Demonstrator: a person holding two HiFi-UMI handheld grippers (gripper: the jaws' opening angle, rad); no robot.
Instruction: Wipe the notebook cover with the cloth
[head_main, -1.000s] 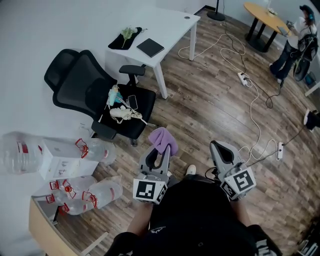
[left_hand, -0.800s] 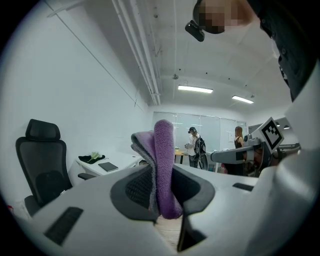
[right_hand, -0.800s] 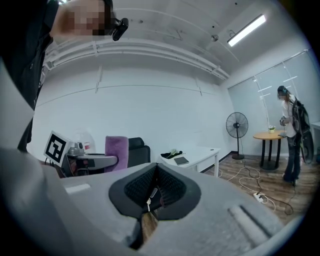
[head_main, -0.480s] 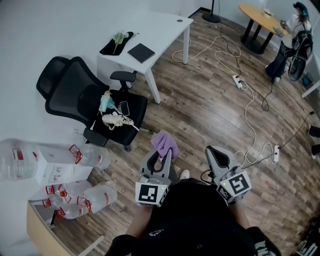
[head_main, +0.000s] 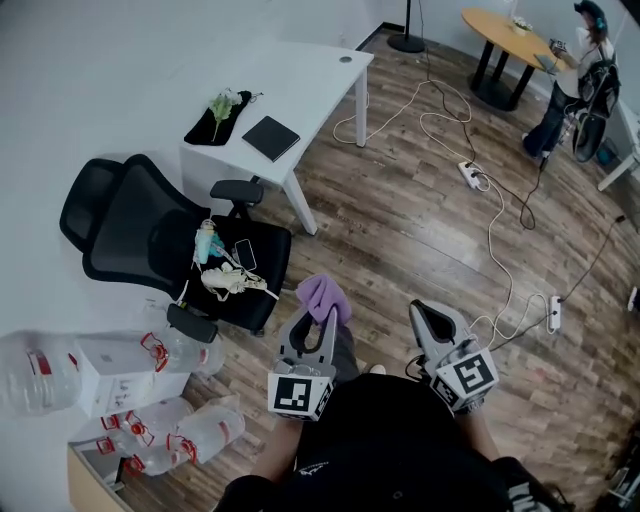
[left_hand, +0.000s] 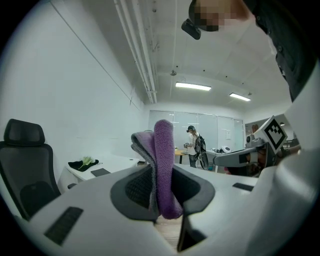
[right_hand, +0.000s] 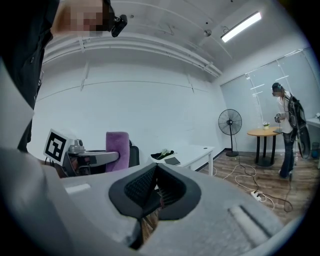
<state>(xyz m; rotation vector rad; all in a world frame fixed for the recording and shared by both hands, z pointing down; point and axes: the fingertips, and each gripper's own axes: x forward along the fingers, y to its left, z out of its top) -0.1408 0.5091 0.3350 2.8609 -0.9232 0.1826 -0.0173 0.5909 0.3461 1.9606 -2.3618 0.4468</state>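
**A:** Notebook (head_main: 271, 138) first: where did the head view put it?

**B:** Flat on the white desk (head_main: 310, 75), beside a dark tray with a green sprig, well apart from both grippers. The person stood on the wood floor near the chair (head_main: 150, 235). The left gripper (head_main: 322, 318) carried the purple cloth (head_main: 324, 295); the right gripper (head_main: 432, 322) was level with it.

**A:** And the left gripper view?

**B:** Its 2 jaws were clamped on the cloth, a folded wad standing up between the pads. The notebook showed small on the desk, far off at the left.

**A:** The right gripper view?

**B:** Jaws pressed together with nothing between them. The desk and notebook lay ahead, past the chair.

**A:** So which step was it?

**B:** I'd judge the approach: cloth in hand, wiping not begun. The next move called for walking to the desk, lowering the cloth flat onto the cover, and perhaps steadying the notebook with the right gripper.
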